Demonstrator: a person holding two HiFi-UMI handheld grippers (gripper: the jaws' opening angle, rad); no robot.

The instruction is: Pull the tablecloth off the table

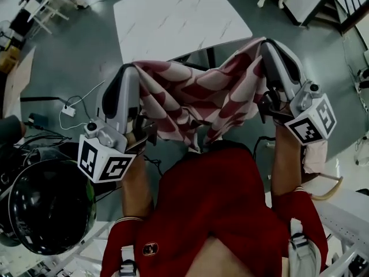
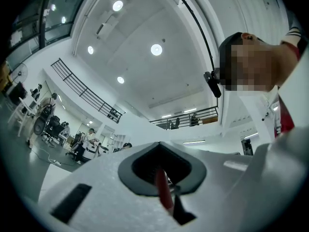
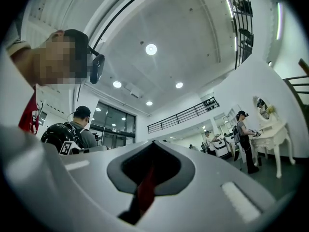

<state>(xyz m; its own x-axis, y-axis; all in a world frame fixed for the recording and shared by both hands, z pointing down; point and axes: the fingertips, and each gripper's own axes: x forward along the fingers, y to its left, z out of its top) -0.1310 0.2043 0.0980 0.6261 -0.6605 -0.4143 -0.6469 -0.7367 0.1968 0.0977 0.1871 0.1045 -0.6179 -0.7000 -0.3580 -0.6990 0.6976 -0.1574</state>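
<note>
Between both grippers the cloth (image 1: 196, 97) is held, its long axis running straight from one gripper to the other and the middle sagging below them. Left gripper (image 1: 134, 69) is pressed together on one end of the cloth, and a red strip is seen pinched in its slot in the left gripper view. Right gripper (image 1: 264, 45) is likewise clamped on the other end, with a red strip seen between its jaws. Worktop (image 1: 173, 16) lies ahead of and below both gripper tips, and no cloth is seen on its white top. Whether the hanging fold touches the near edge cannot be told. Right gripper is judged slightly nearer the worktop. Next pull is judged to run back, away from the worktop.
</note>
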